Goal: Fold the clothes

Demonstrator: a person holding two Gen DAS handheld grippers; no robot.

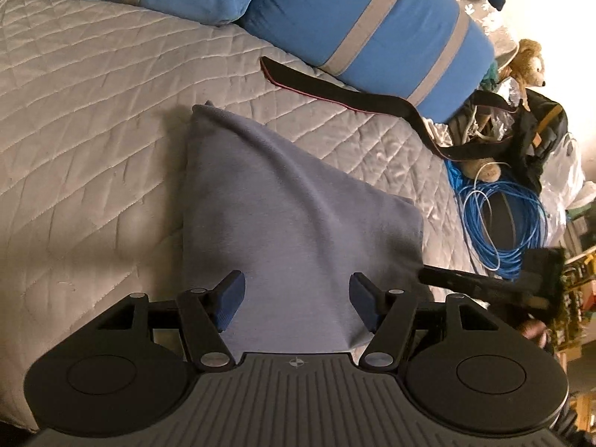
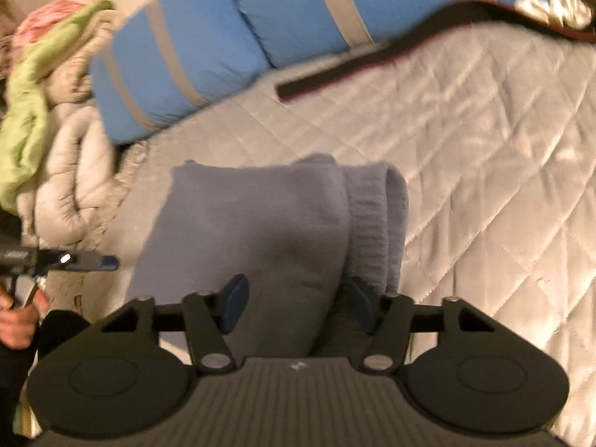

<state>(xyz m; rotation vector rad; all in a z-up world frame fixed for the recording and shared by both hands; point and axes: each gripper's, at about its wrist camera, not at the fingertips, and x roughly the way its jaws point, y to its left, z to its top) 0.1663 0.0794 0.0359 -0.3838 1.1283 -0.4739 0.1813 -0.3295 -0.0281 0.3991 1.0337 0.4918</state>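
Left gripper [image 1: 297, 305]: black linkage arms, silver pivot screws, dark blue finger pads [image 1: 231, 303], two round black discs, ribbed grey housing with small white crosshair mark. Right gripper [image 2: 296, 307]: same build, small white logo. Bare-skinned hand [image 2: 16, 320], dark sleeve.

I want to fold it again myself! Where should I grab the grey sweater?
Probably by the ribbed hem, the thick doubled edge on the right side of the grey sweater. It stands up in a roll from the quilt, so an open tool coming from the near side could slip one finger under it and pinch it.
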